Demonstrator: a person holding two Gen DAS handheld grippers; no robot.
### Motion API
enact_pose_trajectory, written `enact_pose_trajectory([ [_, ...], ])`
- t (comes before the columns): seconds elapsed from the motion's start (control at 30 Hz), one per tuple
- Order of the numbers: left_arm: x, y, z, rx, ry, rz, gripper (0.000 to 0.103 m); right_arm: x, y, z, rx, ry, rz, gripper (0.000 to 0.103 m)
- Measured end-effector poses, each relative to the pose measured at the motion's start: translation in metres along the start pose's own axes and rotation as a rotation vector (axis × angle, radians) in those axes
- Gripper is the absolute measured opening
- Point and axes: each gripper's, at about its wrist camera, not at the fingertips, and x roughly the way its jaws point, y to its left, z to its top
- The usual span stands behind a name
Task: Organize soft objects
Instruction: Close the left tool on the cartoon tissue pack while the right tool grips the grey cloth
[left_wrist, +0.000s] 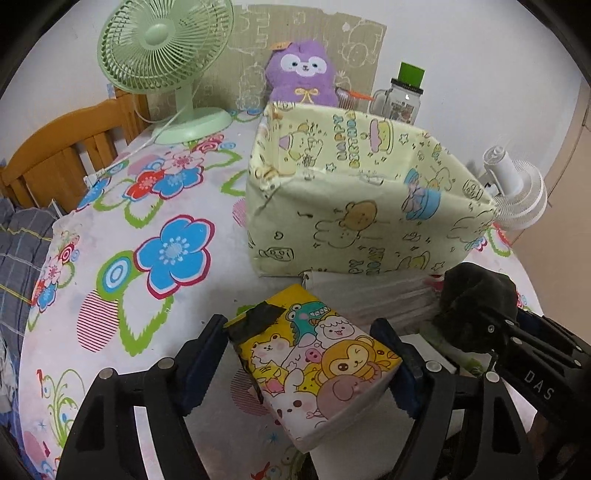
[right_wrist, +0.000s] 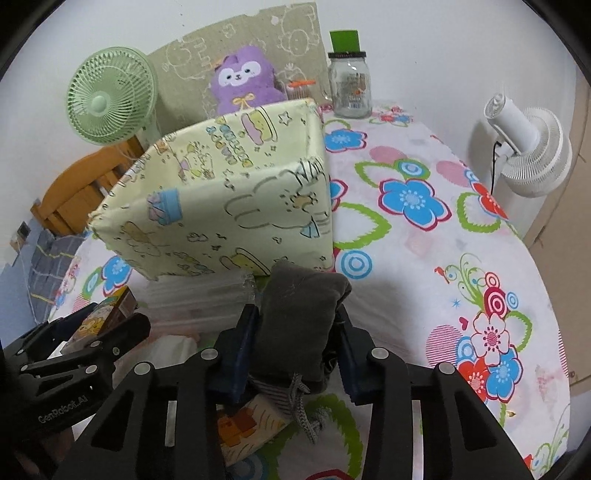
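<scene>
Clamped in the left gripper (left_wrist: 314, 354), a cartoon tissue pack (left_wrist: 314, 362) and, pinched in the right gripper (right_wrist: 295, 343), a grey sock bundle (right_wrist: 299, 321) both face the open fabric bin (left_wrist: 354, 206) at twelve o'clock, presumably their destination.

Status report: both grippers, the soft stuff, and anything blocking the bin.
Left gripper shut on cartoon tissue pack. Right gripper shut on grey pouch. Yellow fabric bin ahead, open. Path unobstructed.
</scene>
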Motion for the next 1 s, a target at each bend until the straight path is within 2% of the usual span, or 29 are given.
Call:
enact_pose_trajectory([
  [0.67,-0.045,-0.016,0.003,0.040,-0.087,-0.029,0.080,-0.051,0.022,0.006,-0.065,-0.107,0.022,0.042],
  [1.0,-0.069,-0.022,0.009,0.069,-0.132,-0.019,0.080,-0.074,0.030,0.010,-0.117,-0.140,-0.016,0.042],
])
